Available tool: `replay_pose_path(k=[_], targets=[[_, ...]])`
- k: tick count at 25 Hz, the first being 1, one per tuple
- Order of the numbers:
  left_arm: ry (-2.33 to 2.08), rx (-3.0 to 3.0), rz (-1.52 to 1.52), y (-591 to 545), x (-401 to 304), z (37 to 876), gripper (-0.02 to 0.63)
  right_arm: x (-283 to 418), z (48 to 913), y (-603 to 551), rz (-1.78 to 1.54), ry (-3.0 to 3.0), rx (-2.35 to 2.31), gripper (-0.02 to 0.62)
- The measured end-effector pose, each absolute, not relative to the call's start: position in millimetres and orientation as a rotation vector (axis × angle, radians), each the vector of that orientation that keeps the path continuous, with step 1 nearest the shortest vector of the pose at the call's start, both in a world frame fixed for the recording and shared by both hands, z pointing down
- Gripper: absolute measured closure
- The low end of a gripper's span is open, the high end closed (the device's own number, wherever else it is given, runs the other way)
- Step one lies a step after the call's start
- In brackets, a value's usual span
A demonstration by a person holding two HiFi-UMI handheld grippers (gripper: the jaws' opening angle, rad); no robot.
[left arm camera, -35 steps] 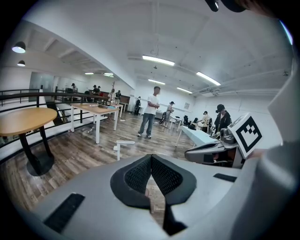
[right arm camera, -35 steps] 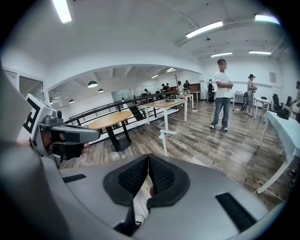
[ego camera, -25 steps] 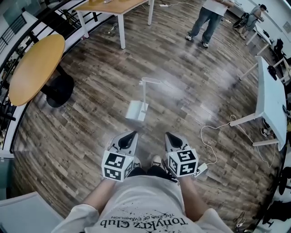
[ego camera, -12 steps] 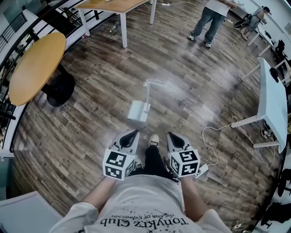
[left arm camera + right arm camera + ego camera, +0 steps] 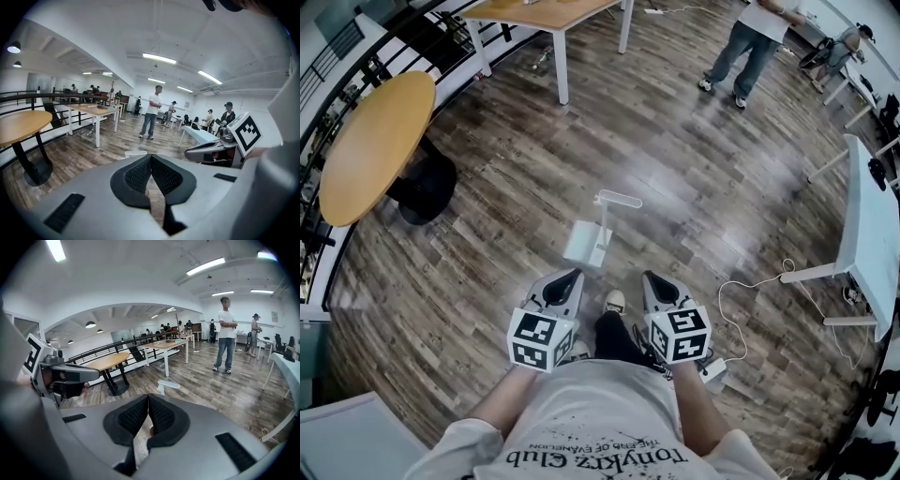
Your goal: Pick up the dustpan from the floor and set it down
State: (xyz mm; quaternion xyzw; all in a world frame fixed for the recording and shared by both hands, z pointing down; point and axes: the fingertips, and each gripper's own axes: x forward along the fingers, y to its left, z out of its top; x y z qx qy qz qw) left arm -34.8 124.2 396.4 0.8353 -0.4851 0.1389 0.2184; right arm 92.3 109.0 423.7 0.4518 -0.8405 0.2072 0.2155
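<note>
Head view: the dustpan (image 5: 587, 241) sits on the wood floor (image 5: 487, 234), its long handle upright with a flat grip at the top. It lies just ahead of the two grippers and touches neither. The left gripper (image 5: 573, 275) and right gripper (image 5: 648, 277) are held side by side at the person's waist, tips pointing toward the pan, with a shoe (image 5: 615, 301) between them. A round table (image 5: 375, 141) stands far left, a white table (image 5: 865, 225) far right, and a cable (image 5: 748, 287) trails over the floor beside the right gripper. Another person (image 5: 752, 39) stands at the top.

Left gripper view: the jaws are pressed together with nothing between them — only floor shows below the pads. The dustpan's grip (image 5: 136, 153) peeks just over the jaw tips (the pan itself is hidden). The right gripper shows at the right edge.

Right gripper view: these jaws are also closed tight and empty. The dustpan's handle (image 5: 167, 385) rises just beyond the tips, well short of the round table.
</note>
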Motion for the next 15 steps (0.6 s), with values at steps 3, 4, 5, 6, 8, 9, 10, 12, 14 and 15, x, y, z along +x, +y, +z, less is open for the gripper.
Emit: replay_pose_path(k=[3, 4, 5, 6, 8, 9, 10, 12, 14, 15], targets=[[-1.368, 2.295, 0.379, 90.3, -26.3, 392.5, 0.583, 101.4, 421.3, 74.9, 0.574, -2.341, 1.229, 0.570], [-1.374, 2.292, 0.377, 79.9, -22.5, 391.3, 0.583, 104.3, 420.7, 64.4, 0.573, -2.345, 1.219, 0.569], [-1.379, 2.290, 0.376, 69.9, -18.4, 390.6, 0.583, 107.2, 420.5, 54.0, 0.569, -2.349, 1.209, 0.570], [-1.383, 2.289, 0.376, 60.3, -14.8, 390.4, 0.583, 109.9, 420.5, 43.5, 0.564, -2.353, 1.199, 0.570], [-1.398, 2.277, 0.379, 43.3, -10.0, 391.2, 0.583, 114.4, 421.2, 24.6, 0.557, -2.360, 1.179, 0.569], [-1.407, 2.269, 0.379, 36.4, -8.5, 391.5, 0.583, 116.4, 421.7, 17.0, 0.556, -2.363, 1.169, 0.569], [-1.417, 2.262, 0.378, 30.4, -6.9, 391.5, 0.583, 118.2, 422.1, 10.8, 0.556, -2.366, 1.160, 0.569], [-1.429, 2.255, 0.376, 20.8, -3.0, 390.6, 0.583, 121.4, 423.1, 1.1, 0.558, -2.371, 1.147, 0.571], [-1.432, 2.249, 0.376, 13.9, 0.0, 390.5, 0.583, 123.1, 425.0, -5.0, 0.564, -2.371, 1.138, 0.570], [-1.432, 2.246, 0.377, 11.3, 0.4, 390.8, 0.583, 123.1, 426.1, -6.8, 0.569, -2.370, 1.134, 0.569]])
